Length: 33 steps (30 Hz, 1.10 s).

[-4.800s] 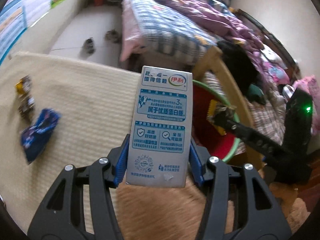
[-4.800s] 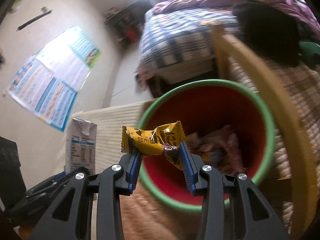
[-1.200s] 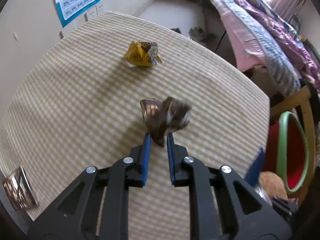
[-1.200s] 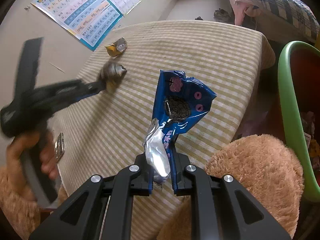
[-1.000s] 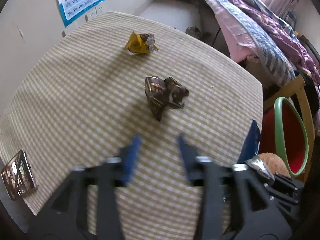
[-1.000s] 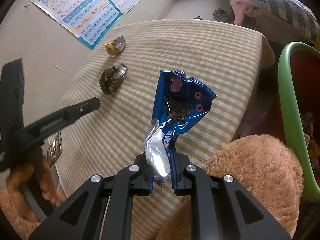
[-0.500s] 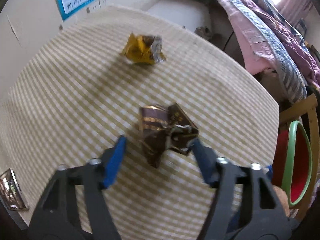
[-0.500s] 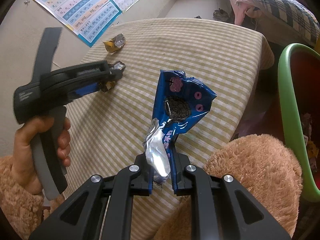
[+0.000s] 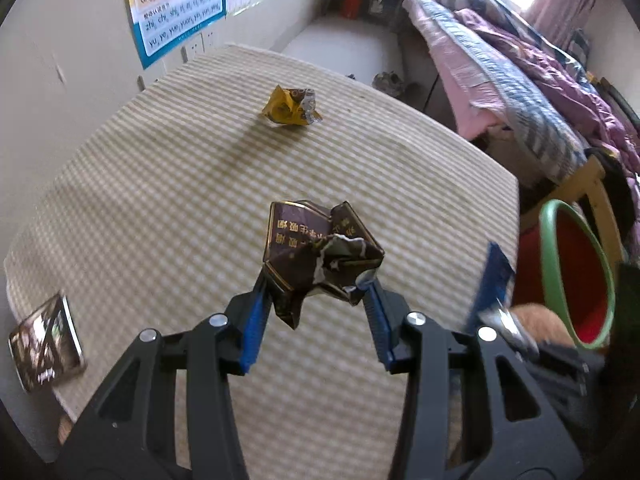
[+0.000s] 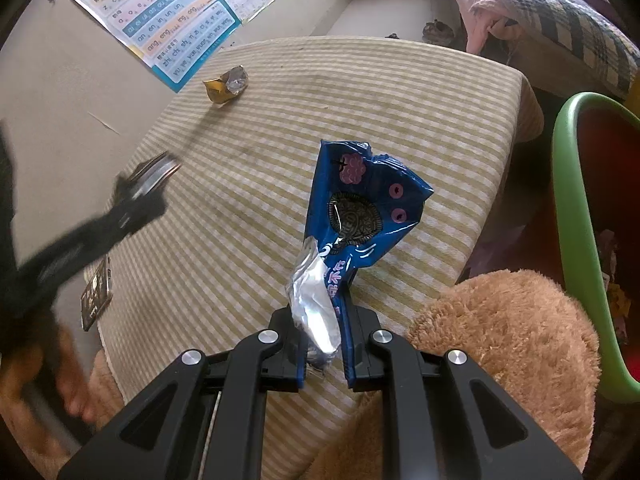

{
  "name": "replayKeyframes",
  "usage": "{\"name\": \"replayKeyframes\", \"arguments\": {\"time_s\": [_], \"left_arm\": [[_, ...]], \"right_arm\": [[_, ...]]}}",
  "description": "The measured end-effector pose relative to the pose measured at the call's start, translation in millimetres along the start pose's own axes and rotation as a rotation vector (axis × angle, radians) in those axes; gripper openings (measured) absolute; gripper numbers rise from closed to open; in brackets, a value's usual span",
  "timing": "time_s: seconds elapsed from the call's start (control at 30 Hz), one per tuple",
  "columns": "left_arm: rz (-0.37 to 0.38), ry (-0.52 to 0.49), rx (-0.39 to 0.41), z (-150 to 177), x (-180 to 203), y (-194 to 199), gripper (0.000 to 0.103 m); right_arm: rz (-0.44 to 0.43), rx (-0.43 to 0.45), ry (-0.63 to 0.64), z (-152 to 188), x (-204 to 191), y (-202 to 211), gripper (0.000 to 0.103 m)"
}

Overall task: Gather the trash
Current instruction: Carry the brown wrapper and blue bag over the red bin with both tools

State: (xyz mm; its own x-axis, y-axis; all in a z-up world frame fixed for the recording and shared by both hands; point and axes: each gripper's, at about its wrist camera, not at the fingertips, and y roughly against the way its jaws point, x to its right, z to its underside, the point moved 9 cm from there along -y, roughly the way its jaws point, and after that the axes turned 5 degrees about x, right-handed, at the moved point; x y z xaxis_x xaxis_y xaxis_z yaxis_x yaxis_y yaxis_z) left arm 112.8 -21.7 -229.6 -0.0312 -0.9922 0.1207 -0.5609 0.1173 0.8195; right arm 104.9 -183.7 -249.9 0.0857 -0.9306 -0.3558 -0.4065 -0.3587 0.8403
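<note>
Trash: a crumpled brown wrapper (image 9: 316, 254) sits pinched in our left tongs (image 9: 316, 304), whose jaws have just been closing on it, lifted above the striped worktop (image 9: 168, 184). Beyond the brown wrapper, a yellow wrapper (image 9: 291, 106) lies on the worktop. Our right tongs (image 10: 325, 354) are pressed together on a blue cookie wrapper (image 10: 360, 208). Right of the worktop stands a red bin with a green rim (image 10: 572, 216).

Left gripper (image 9: 316, 284) just closing, gripping; right gripper (image 10: 324, 336) clamped
</note>
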Motion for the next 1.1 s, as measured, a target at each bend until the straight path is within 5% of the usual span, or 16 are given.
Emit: {"name": "replayKeyframes", "arguments": {"time_s": [0.5,1.1], "left_arm": [[0.028,0.002,0.097,3,2,54,0.043],[0.056,-0.003,0.001,23,11,21,0.043]], "right_arm": [[0.053,0.017,0.048,3,-4,3,0.014],[0.022,0.002,0.011,2,0,0,0.014]]}}
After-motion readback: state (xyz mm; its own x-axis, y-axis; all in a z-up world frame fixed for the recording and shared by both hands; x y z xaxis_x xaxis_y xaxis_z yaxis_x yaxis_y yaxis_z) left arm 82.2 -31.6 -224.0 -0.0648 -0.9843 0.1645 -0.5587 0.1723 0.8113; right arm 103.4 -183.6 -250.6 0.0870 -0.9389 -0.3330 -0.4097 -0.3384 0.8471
